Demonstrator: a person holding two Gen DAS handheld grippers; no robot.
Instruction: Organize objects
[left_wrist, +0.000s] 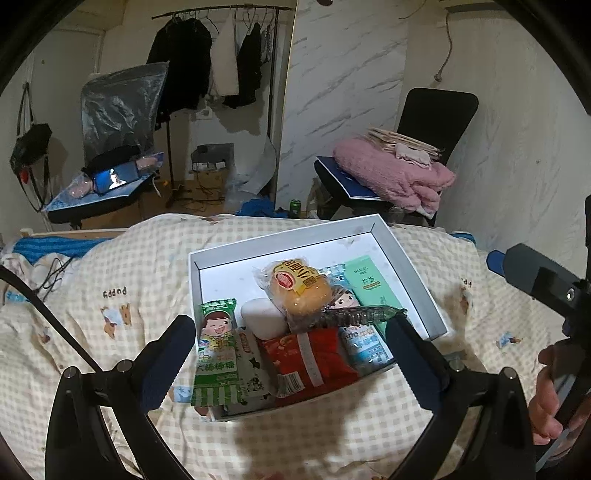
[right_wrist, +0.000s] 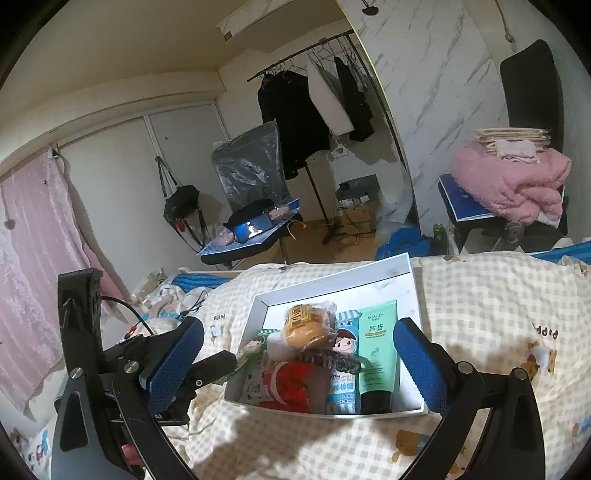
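Hovering wide apart, nothing between the pads: left claw (left_wrist: 291, 352), just above the near end of the box. Right claw (right_wrist: 299, 360) likewise spread, empty, aimed at the same box from the other side.

Contents, white box (left_wrist: 417, 273) on the checked bed cover (left_wrist: 129, 314), near end packed, far end bare:
- green candy pkt (left_wrist: 216, 354), leaning on the near-left wall, partly over the rim
- red snack pkt (left_wrist: 314, 360), centre front
- white round item (left_wrist: 260, 317), behind the red pkt
- bun in clear wrap (left_wrist: 299, 291), on top of the pile
- dark hair clip (left_wrist: 354, 315), resting across the pile
- blue-white candy pkt (left_wrist: 364, 345), right of the red pkt
- mint tube (right_wrist: 376, 354), along the right side

Status, est.: gathering looks approx. done; no loose items seen on the cover near the box. Left, if anything: straightening the pile, seating the green pkt fully inside.
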